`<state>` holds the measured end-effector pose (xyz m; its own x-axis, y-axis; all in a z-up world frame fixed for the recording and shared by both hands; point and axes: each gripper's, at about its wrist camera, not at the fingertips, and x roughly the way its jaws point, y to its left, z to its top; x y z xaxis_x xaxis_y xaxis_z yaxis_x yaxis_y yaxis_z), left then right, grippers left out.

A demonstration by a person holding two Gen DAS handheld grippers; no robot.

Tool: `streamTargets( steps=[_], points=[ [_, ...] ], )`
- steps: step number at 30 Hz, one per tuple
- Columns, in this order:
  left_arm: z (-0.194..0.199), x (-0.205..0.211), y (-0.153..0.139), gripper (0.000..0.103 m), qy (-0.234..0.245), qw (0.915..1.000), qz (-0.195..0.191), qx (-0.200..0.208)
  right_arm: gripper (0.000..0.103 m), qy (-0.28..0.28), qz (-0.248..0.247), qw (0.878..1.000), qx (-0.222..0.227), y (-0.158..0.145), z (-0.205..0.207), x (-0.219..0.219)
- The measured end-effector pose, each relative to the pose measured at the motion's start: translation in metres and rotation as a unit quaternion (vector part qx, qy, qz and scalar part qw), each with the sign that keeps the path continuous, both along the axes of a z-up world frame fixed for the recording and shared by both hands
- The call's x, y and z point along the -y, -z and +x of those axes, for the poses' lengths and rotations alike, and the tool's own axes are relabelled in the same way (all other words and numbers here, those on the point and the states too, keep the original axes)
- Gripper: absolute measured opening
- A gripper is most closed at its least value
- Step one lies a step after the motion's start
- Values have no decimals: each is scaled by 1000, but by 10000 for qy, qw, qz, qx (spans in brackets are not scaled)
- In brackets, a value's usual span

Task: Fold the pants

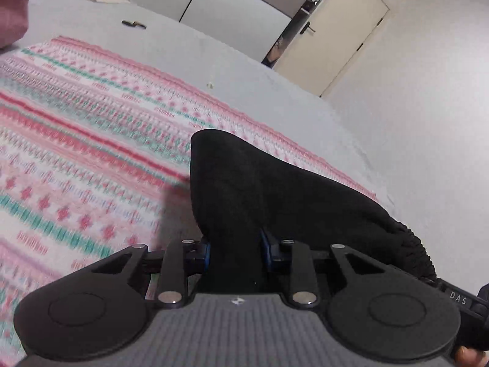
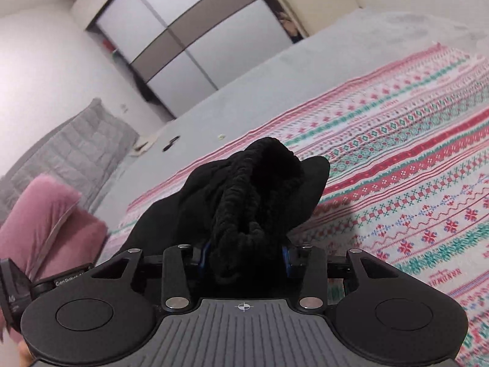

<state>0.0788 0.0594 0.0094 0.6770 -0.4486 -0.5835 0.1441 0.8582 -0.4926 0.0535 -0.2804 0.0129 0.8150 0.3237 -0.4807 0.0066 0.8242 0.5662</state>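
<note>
The black pants (image 1: 262, 189) are lifted above the patterned blanket. My left gripper (image 1: 235, 249) is shut on a smooth fold of the black fabric, which fills the space between its blue pads and trails right to the ribbed waistband (image 1: 412, 244). My right gripper (image 2: 243, 253) is shut on the bunched elastic waistband of the pants (image 2: 256, 189), which bulges up in front of the fingers. The other gripper's body shows at the edge of each view. The fingertips are hidden by cloth.
A pink, white and teal patterned blanket (image 1: 91, 140) covers a grey bed (image 1: 214, 58). A pink pillow (image 2: 52, 223) and a grey quilted pillow (image 2: 70, 156) lie at the bed's left. A small dark object (image 1: 133, 24) lies on the sheet. A wardrobe (image 2: 189, 30) and a door (image 1: 339, 36) stand behind.
</note>
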Motion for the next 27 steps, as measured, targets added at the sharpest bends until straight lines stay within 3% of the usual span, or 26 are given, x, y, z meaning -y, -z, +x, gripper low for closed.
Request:
streamTargets(
  steps=[10,12,14,17,21,23,27],
  points=[
    [-27,13,24,59,375,9969,676,120,40,-201,-668,9974,-196,17,-43,-26],
    [-22,13,40,61,301,9952,911,-205,41,-151,-761,9965,-321,23,-43,-25],
    [-15,7,59,68,199,9935,865,-716,42,-115,-880,9932,-753,35,-34,-25],
    [-9,-3,63,77,156,9940,632,-882,50,-23,-855,9866,-1390,59,-23,-21],
    [-3,-7,53,84,120,9922,815,-936,65,-61,-794,9843,-1576,61,-20,-16],
    [-4,-9,42,83,14,9922,954,-803,75,-114,-920,9822,-1633,58,-20,-14],
    [-18,-8,10,83,-155,9889,1479,-9,75,126,-1291,9863,-1019,25,-36,-4]
  ],
)
